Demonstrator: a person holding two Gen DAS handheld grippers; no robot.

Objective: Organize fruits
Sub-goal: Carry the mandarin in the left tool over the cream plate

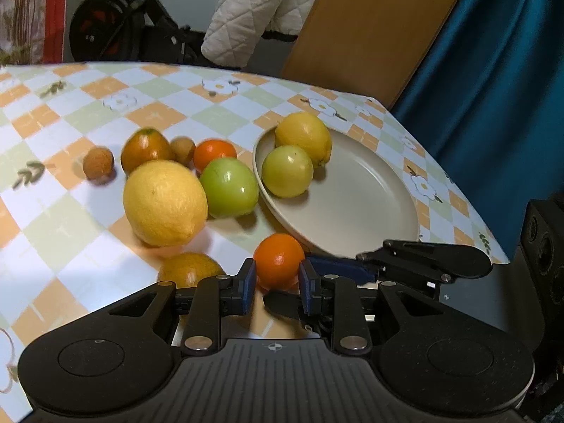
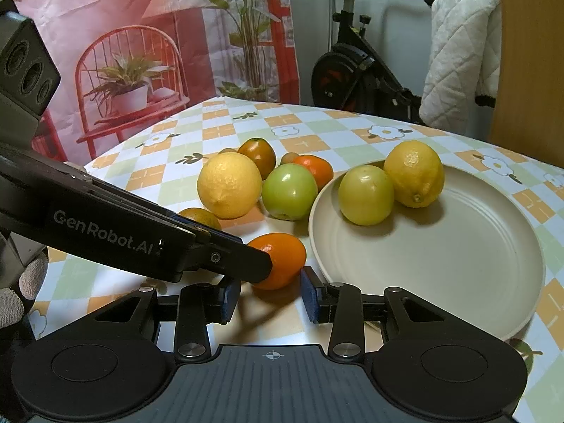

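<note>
A small orange fruit [image 1: 278, 259] sits low over the checked tablecloth, just left of a beige plate [image 1: 370, 194]. My left gripper [image 1: 277, 282] is shut on it, one blue pad on each side. In the right wrist view the same orange fruit [image 2: 285, 255] lies just past my right gripper [image 2: 270, 298], whose pads stand apart and press on nothing. The left gripper's finger [image 2: 229, 257] crosses in from the left. A lemon [image 1: 304, 135] and a yellow-green fruit [image 1: 287, 171] lie on the plate.
Left of the plate lie a big lemon [image 1: 165, 202], a green fruit [image 1: 229, 188], another orange [image 1: 214, 153], a brown-orange fruit [image 1: 146, 148] and two small brown ones. A yellow-orange fruit [image 1: 188, 269] sits beside my left finger. An exercise bike [image 2: 352, 67] stands beyond the table.
</note>
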